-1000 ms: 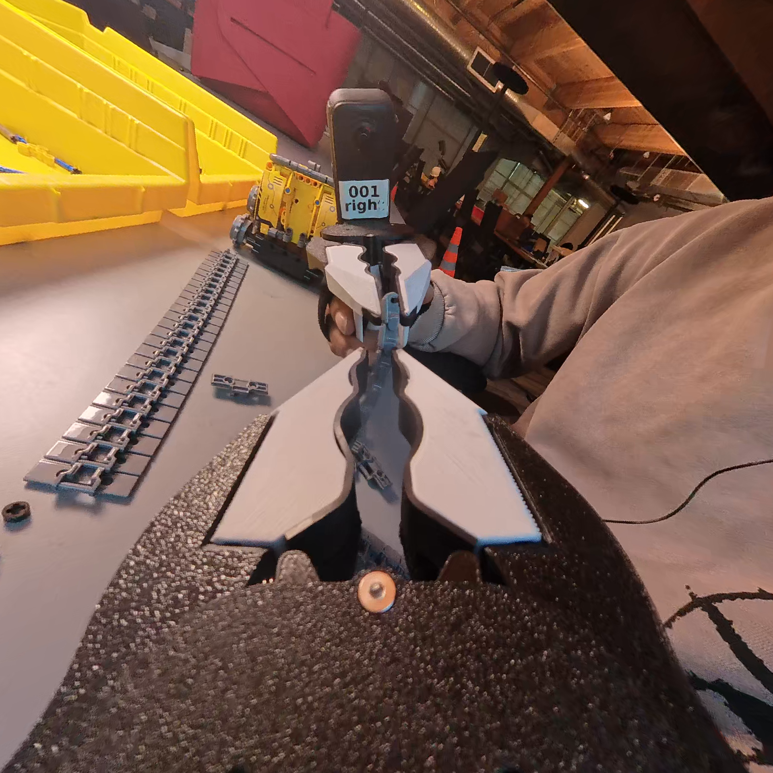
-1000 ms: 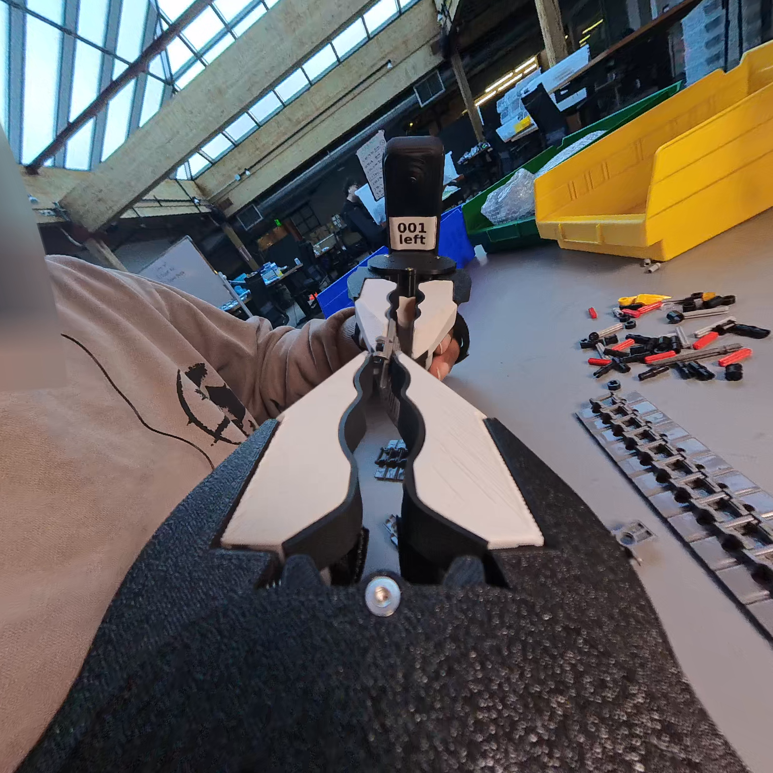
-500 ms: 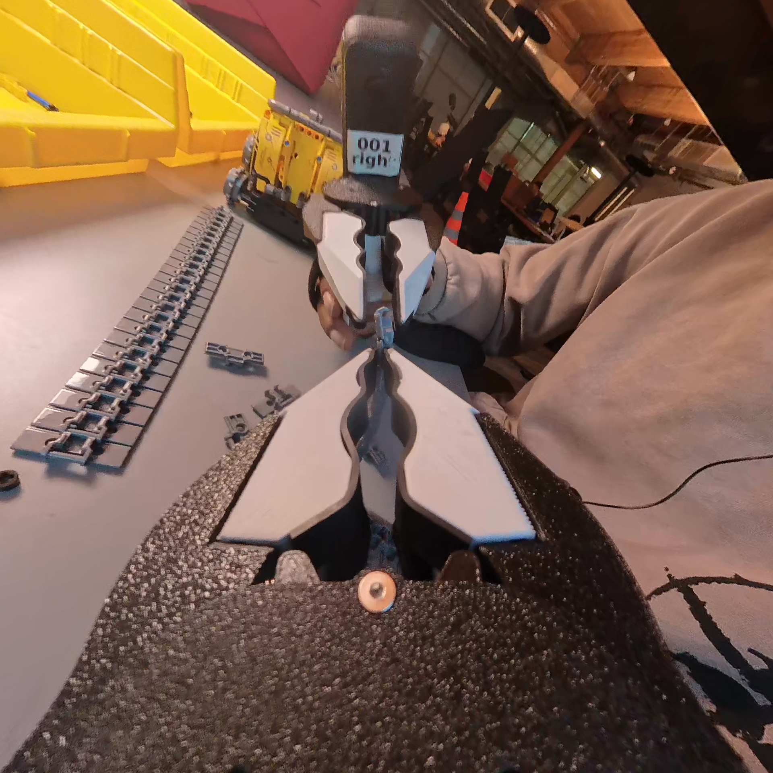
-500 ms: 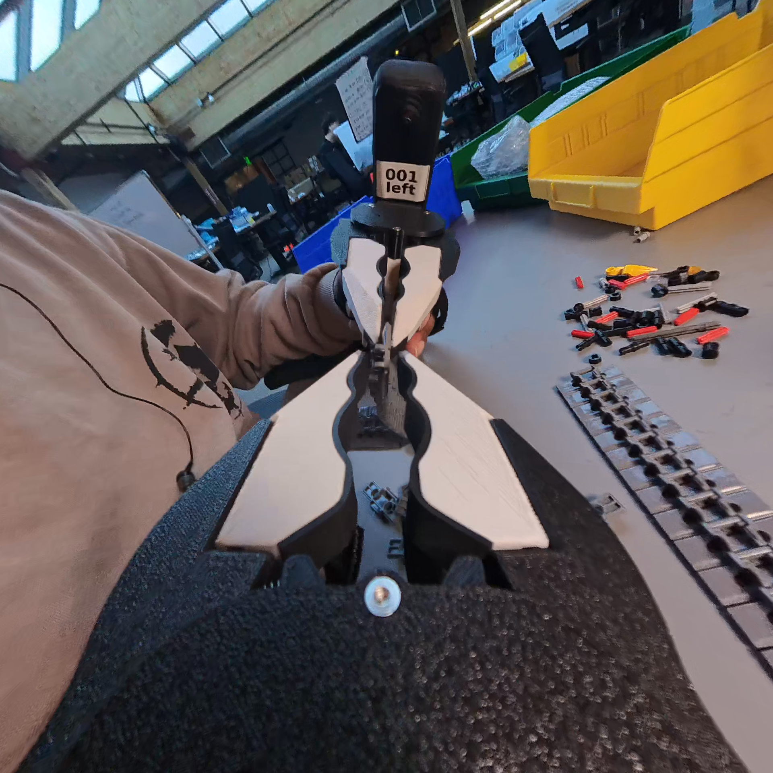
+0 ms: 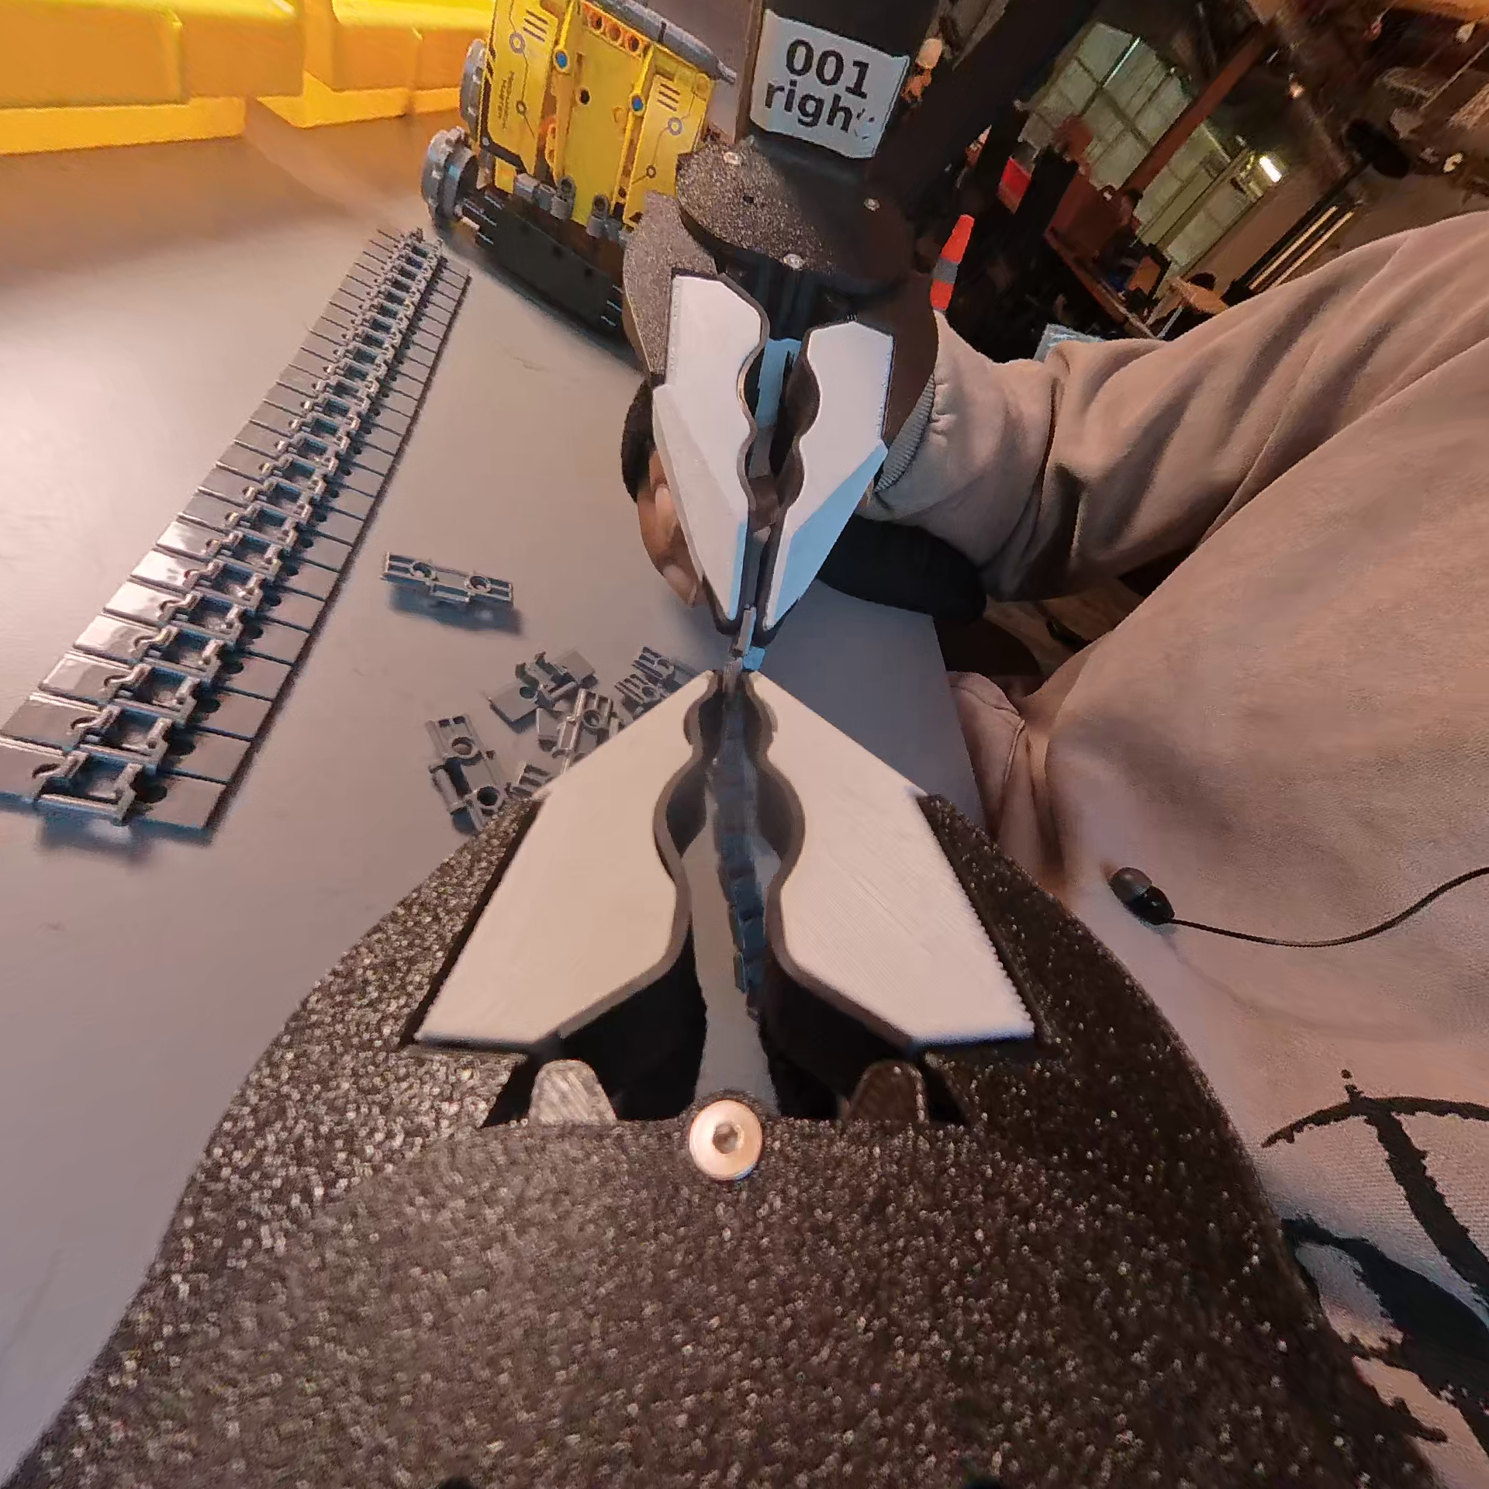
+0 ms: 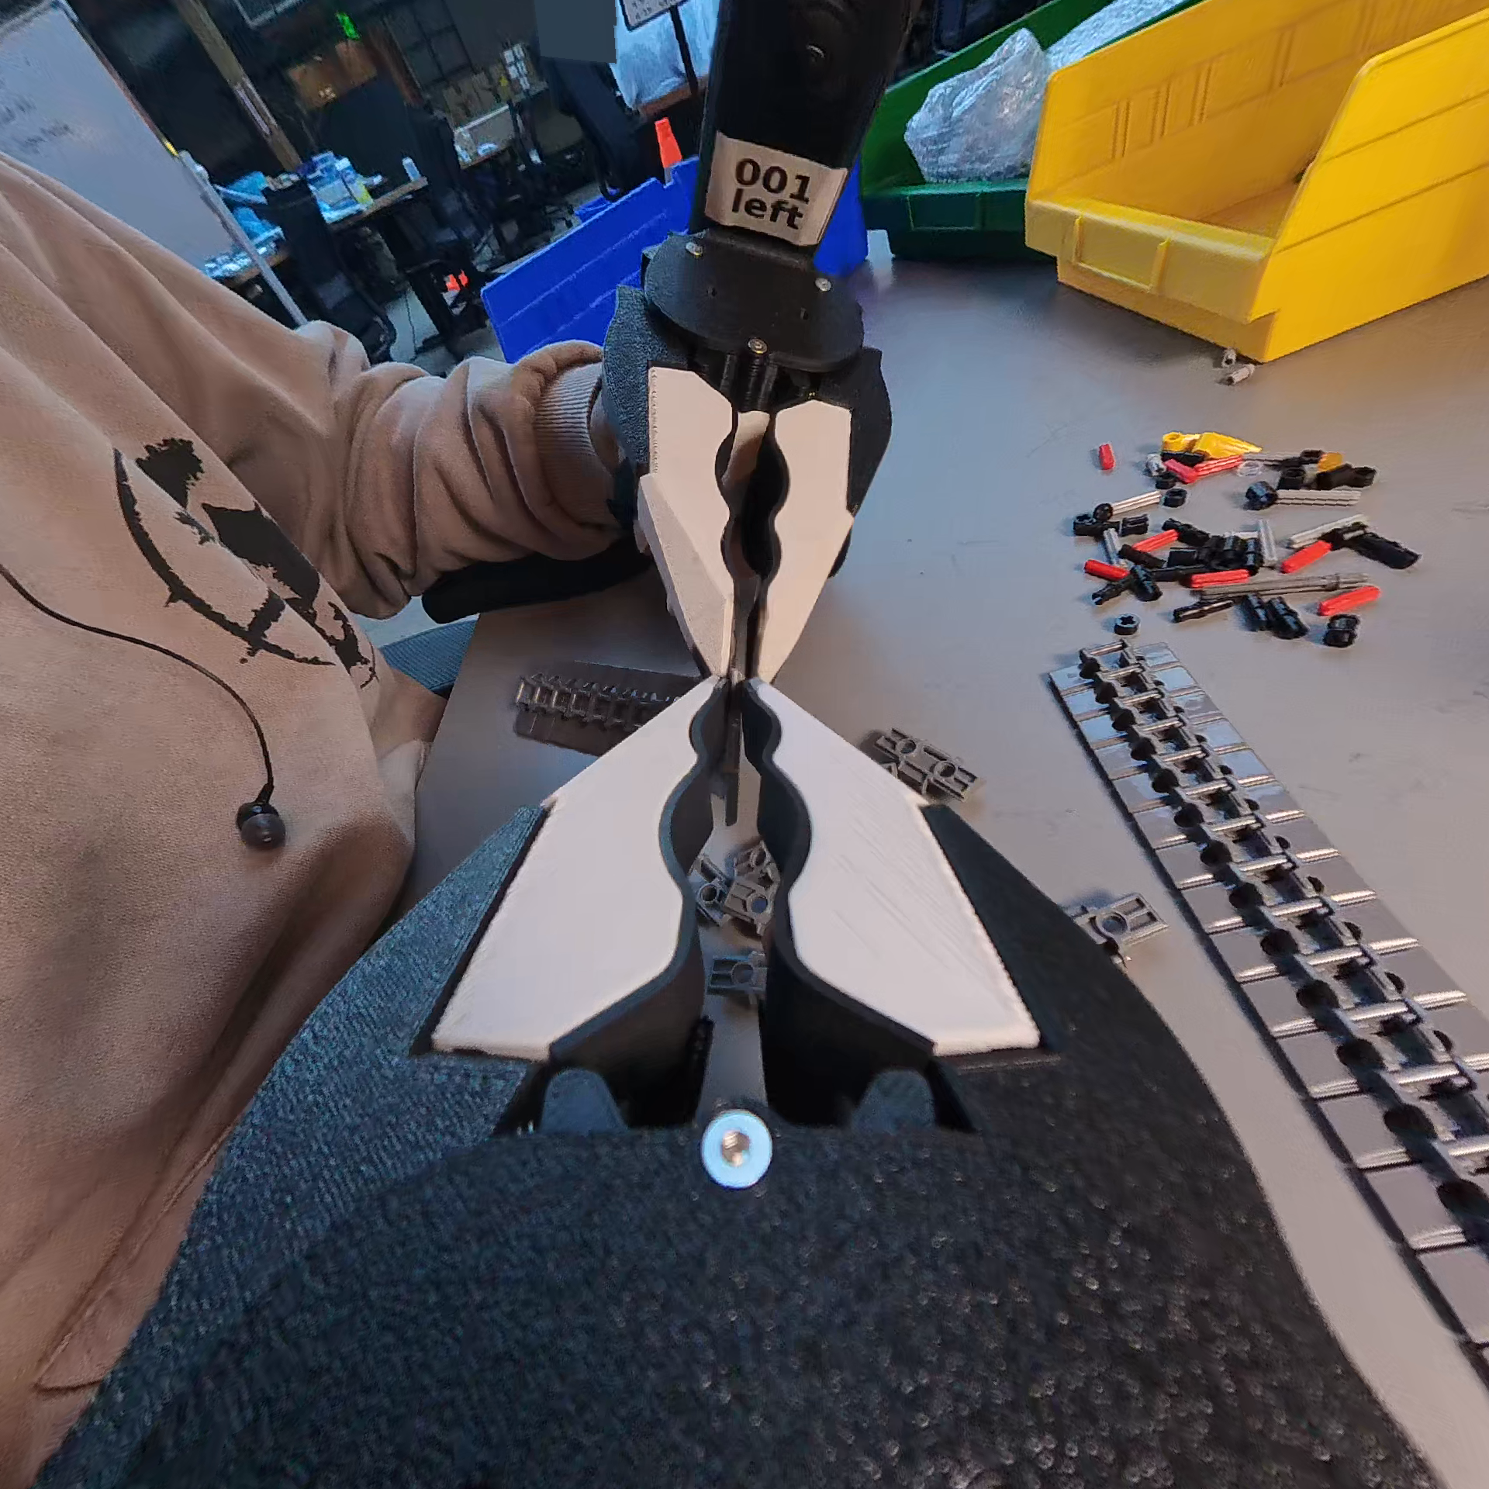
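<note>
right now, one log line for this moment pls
left gripper: shut on short track chain | right gripper: shut on track link | tips nearly meeting | loose links on table

The long track strip (image 5: 234, 564) lies on the table (image 5: 161, 967), with the toy vehicle (image 5: 580, 137) behind its far end. Loose links (image 5: 556, 717) sit between the strip and the table's near edge. In the right wrist view, small pins (image 6: 1233, 548) lie beyond the strip, before the bin (image 6: 1289, 185).

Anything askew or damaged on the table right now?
Nothing looks damaged. The long track strip lies flat and straight. A few loose grey links sit scattered beside the left gripper, and small red and black pins lie in a loose pile.
</note>
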`<control>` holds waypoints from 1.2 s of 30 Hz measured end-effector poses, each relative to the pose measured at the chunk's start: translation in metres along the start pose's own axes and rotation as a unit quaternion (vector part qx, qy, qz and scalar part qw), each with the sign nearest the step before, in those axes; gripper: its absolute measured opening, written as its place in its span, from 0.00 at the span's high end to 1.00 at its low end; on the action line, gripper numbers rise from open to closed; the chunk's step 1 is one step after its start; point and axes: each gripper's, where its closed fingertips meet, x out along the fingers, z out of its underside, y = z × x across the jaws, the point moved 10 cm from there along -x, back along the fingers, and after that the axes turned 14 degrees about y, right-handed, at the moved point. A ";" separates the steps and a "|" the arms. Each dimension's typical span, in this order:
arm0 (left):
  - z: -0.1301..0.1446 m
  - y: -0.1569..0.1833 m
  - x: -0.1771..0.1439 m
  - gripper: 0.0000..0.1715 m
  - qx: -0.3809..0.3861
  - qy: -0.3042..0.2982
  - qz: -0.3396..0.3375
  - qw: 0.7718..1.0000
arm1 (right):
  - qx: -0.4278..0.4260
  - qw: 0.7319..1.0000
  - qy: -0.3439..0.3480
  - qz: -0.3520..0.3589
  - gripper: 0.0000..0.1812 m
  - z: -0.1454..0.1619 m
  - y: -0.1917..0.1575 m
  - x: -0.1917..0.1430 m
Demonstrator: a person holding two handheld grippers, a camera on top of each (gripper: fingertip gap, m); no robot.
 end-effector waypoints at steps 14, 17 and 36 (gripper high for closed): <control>0.004 -0.001 0.004 0.99 -0.001 -0.007 -0.003 1.000 | 0.003 1.000 -0.017 0.003 1.00 0.003 0.002 0.000; 0.003 -0.002 0.003 0.99 -0.016 0.000 -0.001 1.000 | -0.013 1.000 -0.008 -0.001 1.00 0.001 -0.001 -0.001; -0.010 -0.007 -0.015 0.99 -0.007 0.014 -0.043 0.999 | -0.105 0.989 -0.088 0.046 0.91 0.008 0.006 -0.008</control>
